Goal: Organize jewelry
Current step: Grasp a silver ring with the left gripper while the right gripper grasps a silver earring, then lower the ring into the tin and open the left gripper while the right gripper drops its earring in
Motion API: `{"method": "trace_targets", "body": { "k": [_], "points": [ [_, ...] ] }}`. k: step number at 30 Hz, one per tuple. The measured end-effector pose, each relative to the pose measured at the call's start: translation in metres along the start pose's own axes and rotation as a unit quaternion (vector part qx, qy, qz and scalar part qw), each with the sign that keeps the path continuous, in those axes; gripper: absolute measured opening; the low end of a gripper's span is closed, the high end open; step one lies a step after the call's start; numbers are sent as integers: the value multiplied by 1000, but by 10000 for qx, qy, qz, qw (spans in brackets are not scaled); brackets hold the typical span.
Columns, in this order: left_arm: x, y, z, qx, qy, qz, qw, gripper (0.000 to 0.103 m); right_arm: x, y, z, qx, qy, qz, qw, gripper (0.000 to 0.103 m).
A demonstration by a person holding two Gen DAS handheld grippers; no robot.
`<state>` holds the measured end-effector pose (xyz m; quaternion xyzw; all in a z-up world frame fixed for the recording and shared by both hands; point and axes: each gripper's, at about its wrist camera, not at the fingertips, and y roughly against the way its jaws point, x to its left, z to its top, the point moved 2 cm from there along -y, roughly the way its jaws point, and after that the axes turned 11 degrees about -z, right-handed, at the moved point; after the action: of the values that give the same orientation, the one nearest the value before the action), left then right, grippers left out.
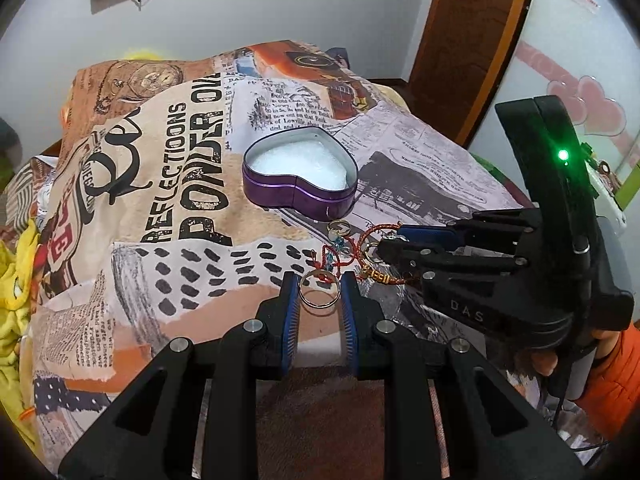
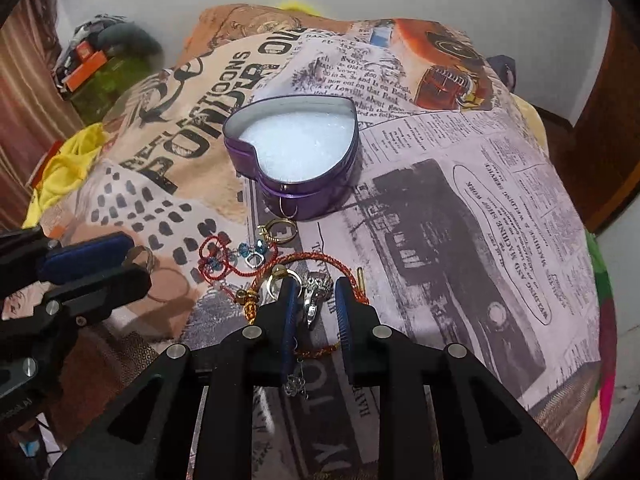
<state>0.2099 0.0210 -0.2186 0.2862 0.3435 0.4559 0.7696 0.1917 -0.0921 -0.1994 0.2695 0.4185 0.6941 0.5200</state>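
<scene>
- My left gripper (image 1: 319, 292) sits low center of its own view. The blue-padded jaws are spread with a plain gold band (image 1: 319, 294) lying flat between them. The pads look like they're right at the ring's edges, but I honestly can't tell if they're pinching it or just bracketing it.
- My right gripper (image 2: 315, 300) is low center in the right wrist view, jaws apart, with a chunky silver ring (image 2: 316, 294) standing in the gap, closer to the left pad. It doesn't look clamped.
- Below that, between the right fingers, there's a small silver flower charm (image 2: 295, 384) on a thin chain, lower center of frame.
- A red and gold braided cord (image 2: 320, 258) loops across right ahead of the right fingertips, ending in a gold knot (image 2: 250, 300) just left of them.
- A bit further up is a tangle of red thread with blue crystal beads (image 2: 250, 250), center left of the right view.
- Past that, a gold ring with a setting (image 2: 278, 229) lies just in front of the tin.
- The purple heart-shaped tin (image 1: 300, 172) sits mid-frame in both views, lid off, silver inside walls, a white foamy pad filling the bottom, and a little wire loop on its front wall. No jewelry inside it.
- Everything's on a newspaper-collage print blanket (image 1: 160, 200) with big black lettering at the left.
- Far back in the left view: pale wall, brown door frame (image 1: 472, 40) upper right.
</scene>
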Motion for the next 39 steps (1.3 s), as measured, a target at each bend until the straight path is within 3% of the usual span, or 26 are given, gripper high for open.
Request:
{"method": "trace_targets", "body": {
  "k": [10,25,39],
  "points": [
    [-7,-1,18,-77,97,147,9998,21,-13,13,4,-297,-100,229,9992,13],
    [5,16,65,-583,291,136,9978,20,-31,57,45,-1118,-183,300,9931,14],
    [25,-5,95,-587,243,162,9978,21,-30,43,81,-1269,-126,453,9908,14]
  ]
}}
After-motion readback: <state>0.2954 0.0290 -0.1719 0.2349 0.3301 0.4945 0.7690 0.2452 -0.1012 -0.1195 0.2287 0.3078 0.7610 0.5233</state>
